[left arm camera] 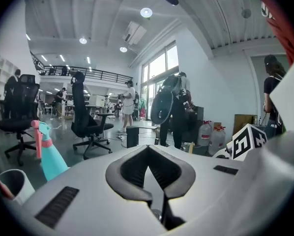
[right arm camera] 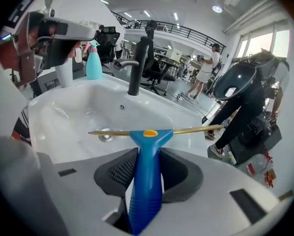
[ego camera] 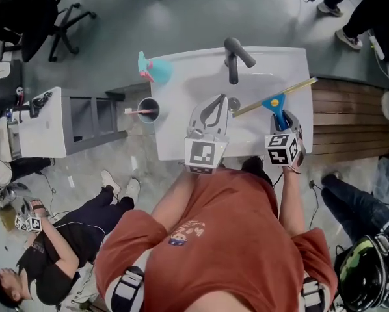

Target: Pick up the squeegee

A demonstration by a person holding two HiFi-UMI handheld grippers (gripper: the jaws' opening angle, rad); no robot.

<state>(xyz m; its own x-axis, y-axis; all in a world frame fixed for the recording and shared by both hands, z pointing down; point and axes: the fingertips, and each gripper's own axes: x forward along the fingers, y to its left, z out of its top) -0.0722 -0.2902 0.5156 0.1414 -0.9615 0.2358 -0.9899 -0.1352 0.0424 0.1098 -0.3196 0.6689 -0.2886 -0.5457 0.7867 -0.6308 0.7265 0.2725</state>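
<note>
The white sink fills the space ahead of and below the right claw, and its near rim runs under both claws in the head view. The black faucet stands upright at the far side of the basin, beyond the right claw's tips and slightly to their left.

The left claw hangs over the sink's near edge, to the left of the right claw. Its jaws meet at the tips with nothing between them.

The right claw is closed on the squeegee. Both pads press the blue handle from either side, and the handle runs back between the jaws toward the camera. The yellow blade lies crosswise just past the fingertips, above the basin. Its right end reaches out beyond the sink's edge.

A teal spray bottle stands to the left of the left claw and farther out, at the sink's far left corner. A cup sits closer in on that same side, low and left of the jaws.

The metal drain shows in the basin floor just beyond the blade, left of the handle.
</note>
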